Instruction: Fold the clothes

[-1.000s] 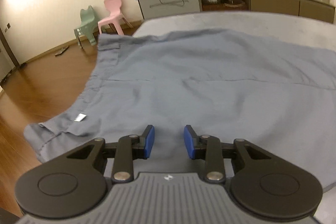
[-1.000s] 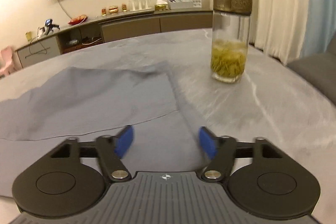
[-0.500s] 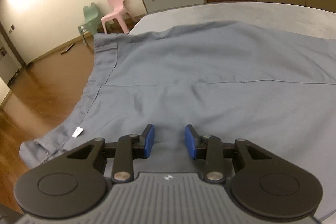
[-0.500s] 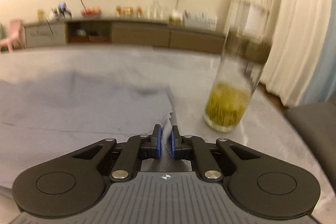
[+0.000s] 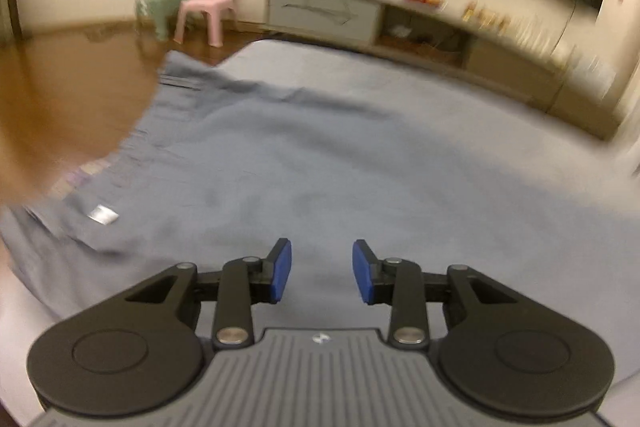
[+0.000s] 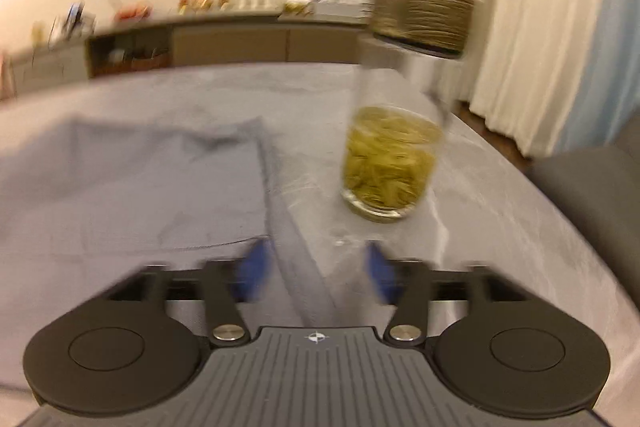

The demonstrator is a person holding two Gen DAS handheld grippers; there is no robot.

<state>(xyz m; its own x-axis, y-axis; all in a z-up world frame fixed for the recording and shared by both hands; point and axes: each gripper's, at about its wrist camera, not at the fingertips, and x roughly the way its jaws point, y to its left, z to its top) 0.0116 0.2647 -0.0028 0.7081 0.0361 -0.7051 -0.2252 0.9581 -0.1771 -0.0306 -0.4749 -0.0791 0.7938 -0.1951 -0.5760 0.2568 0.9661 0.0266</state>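
Released from the right claw (image 6: 316,273) is the hem of the grey garment (image 6: 132,187): half a second ago the blue pads were pinched on a fold of that cloth, and now the jaws have just been opening and stand wide apart, with the cloth's right-hand edge passing beneath the gap but pressed by neither pad. The left claw (image 5: 322,277) has been lifted and rolled since the earlier view; its jaws have opened slightly and stand partly apart with nothing between them, hovering over the near part of the garment (image 5: 320,155).

Outward from the right claw, the garment's edge is seen running away from the viewer, with bare tabletop (image 6: 500,227) to its right. A glass jar of green tea (image 6: 394,167), capped with a bronze lid, stands on that bare tabletop just beside the cloth edge and ahead-right of the claw.

From the left claw, the garment is spread flat ahead and to both sides, its long axis lying across the view; its left end droops over the tabletop's left edge, where a small white tag (image 5: 103,215) is visible.

The garment appears still to be in an early fold. The right edge lies nearest the right claw and the overhanging end nearest the left; any sweep by the right claw would be judged to risk the jar.
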